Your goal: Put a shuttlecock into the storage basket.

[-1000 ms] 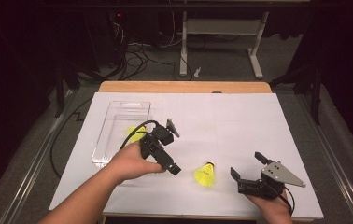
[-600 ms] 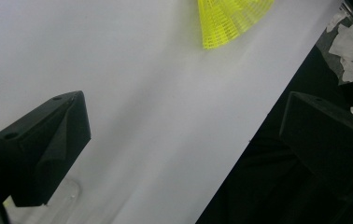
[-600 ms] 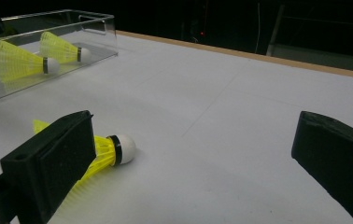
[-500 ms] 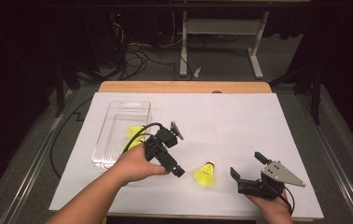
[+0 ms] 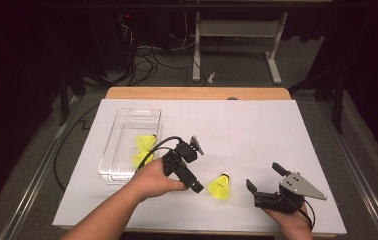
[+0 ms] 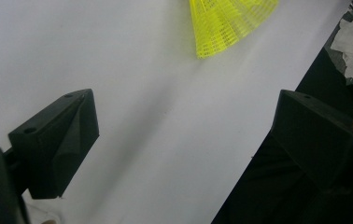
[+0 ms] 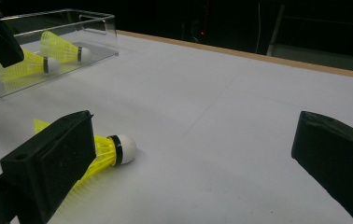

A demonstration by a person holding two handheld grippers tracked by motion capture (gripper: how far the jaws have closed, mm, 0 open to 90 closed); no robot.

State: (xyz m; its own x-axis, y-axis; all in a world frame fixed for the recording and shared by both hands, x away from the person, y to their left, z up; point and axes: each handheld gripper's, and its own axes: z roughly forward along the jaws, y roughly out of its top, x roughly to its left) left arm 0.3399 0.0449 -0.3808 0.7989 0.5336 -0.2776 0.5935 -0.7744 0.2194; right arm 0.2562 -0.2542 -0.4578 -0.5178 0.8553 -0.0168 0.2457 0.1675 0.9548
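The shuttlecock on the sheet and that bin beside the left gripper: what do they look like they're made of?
Shuttlecock: the yellow skirt looks like moulded plastic mesh, with a fine grid showing; the white rounded cap, ringed by a dark band, looks matte, possibly foam or cork. Bin: clear rigid plastic, probably acrylic, with see-through walls, glossy edges and two more shuttlecocks visible through them.

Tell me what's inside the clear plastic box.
The clear box holds two yellow shuttlecocks with white corks, lying on their sides. From above, the left hand and its gripper cover part of the nearer one and the box's near corner.
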